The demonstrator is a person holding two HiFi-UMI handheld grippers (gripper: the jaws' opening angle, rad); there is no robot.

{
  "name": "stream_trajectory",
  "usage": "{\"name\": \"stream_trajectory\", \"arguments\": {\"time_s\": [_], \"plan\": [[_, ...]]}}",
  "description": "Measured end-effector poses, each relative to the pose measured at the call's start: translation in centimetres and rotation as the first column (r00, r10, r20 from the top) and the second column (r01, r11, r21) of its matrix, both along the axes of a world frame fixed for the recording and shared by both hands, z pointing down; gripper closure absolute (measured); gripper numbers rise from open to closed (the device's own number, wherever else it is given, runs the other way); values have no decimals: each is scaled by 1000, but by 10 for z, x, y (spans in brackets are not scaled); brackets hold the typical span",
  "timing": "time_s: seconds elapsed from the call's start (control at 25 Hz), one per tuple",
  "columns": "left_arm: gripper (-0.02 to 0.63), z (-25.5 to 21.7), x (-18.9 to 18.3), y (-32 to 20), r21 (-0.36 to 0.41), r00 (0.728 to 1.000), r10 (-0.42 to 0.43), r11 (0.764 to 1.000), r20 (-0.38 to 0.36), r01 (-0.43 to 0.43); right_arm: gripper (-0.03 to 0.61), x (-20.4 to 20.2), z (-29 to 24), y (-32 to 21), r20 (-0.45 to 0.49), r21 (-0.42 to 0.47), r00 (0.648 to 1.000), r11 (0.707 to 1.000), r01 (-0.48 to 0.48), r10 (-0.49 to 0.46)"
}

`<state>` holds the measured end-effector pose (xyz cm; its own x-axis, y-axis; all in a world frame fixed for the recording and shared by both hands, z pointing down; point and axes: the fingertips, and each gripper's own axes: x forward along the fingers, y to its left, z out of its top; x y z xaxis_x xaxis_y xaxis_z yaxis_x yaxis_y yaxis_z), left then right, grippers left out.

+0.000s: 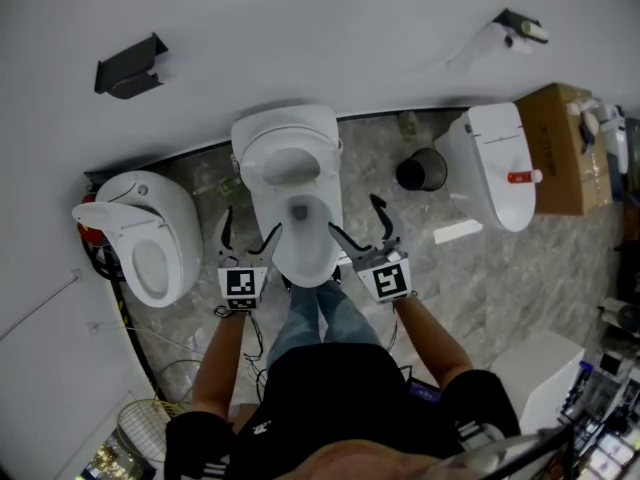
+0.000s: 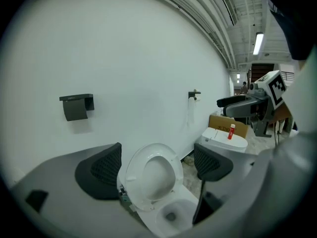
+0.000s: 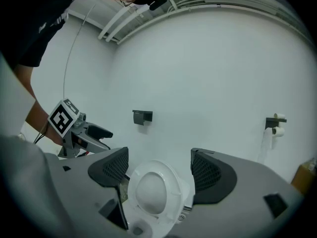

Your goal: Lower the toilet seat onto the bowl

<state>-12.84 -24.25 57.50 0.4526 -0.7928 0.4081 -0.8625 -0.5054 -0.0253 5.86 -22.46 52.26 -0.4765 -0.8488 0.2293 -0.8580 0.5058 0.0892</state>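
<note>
1. Two grippers flank the toilet in the head view. The left gripper (image 1: 252, 230) and right gripper (image 1: 358, 223) hang at either side of the bowl (image 1: 305, 230), each with its jaws spread wide and nothing between them. The toilet seat (image 1: 290, 158) stands raised beyond both sets of jaws, apart from them. This paired stance probably squares the person up to the toilet before reaching in.

2. Left gripper view: the jaws stand far apart and empty. The upright seat (image 2: 132, 180) shows in the gap between them but farther off, with the open bowl (image 2: 171, 214) below it. The right gripper (image 2: 257, 100) hangs out past the right jaw.

3. Right gripper view: these jaws are likewise wide and hold nothing. The seat (image 3: 173, 182) is framed between them at a distance, leaning back on its hinge, so lowering has not begun. Aiming the gap at the rim suits a later pinch and pull-down.
</note>
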Motion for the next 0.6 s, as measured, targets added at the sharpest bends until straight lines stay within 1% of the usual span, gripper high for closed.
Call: {"name": "stream_trajectory", "arguments": {"time_s": [0.16,0.24,0.44,0.6], "plan": [[154,25,-1,-23,-11,998,29,1000,52,-29,181,-6,23,-25,-51,-11,998,999,30,-31],[155,36,0,-34,-18,997,44,999,69,-43,189,-10,33,-37,-61,-14,997,999,43,-44],[156,68,1,-64,-60,996,58,997,69,-54,189,-24,66,-70,-95,-52,991,994,95,-99],[163,90,6,-86,-87,993,76,994,91,-68,193,-33,91,-99,-122,-70,985,991,113,-121]]}}
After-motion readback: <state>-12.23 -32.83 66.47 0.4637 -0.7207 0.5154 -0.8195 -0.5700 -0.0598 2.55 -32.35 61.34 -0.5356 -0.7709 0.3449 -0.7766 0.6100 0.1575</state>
